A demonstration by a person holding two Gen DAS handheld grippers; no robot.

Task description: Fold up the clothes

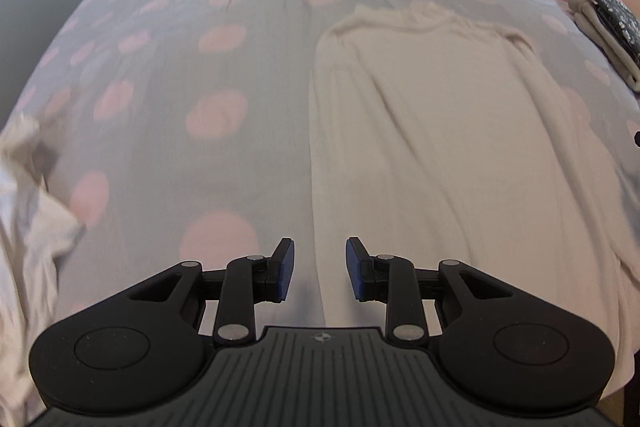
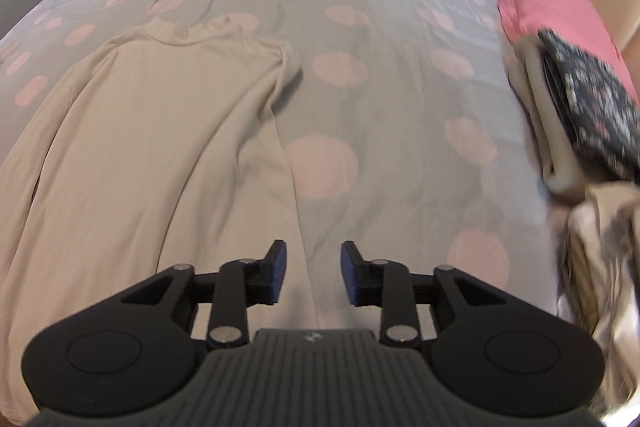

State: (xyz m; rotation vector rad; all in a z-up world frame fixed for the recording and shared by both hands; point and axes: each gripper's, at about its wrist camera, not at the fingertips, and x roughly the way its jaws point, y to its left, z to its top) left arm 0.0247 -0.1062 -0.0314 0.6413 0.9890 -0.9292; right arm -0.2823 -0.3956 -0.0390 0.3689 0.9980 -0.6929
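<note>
A cream long garment (image 1: 448, 131) lies flat on the bed, collar at the far end; in the right wrist view the cream garment (image 2: 152, 147) fills the left half. My left gripper (image 1: 320, 269) hovers over the garment's left edge near the hem, jaws apart, nothing between the blue pads. My right gripper (image 2: 312, 273) hovers above the garment's right edge, jaws apart and empty as well.
The bed sheet (image 1: 192, 67) is grey with pink dots. A pink pillow (image 2: 548, 3) lies at the far right. A folded stack with a dark floral piece (image 2: 588, 107) sits by it. Loose pale clothes lie at the left (image 1: 28, 227) and right (image 2: 600, 259) edges.
</note>
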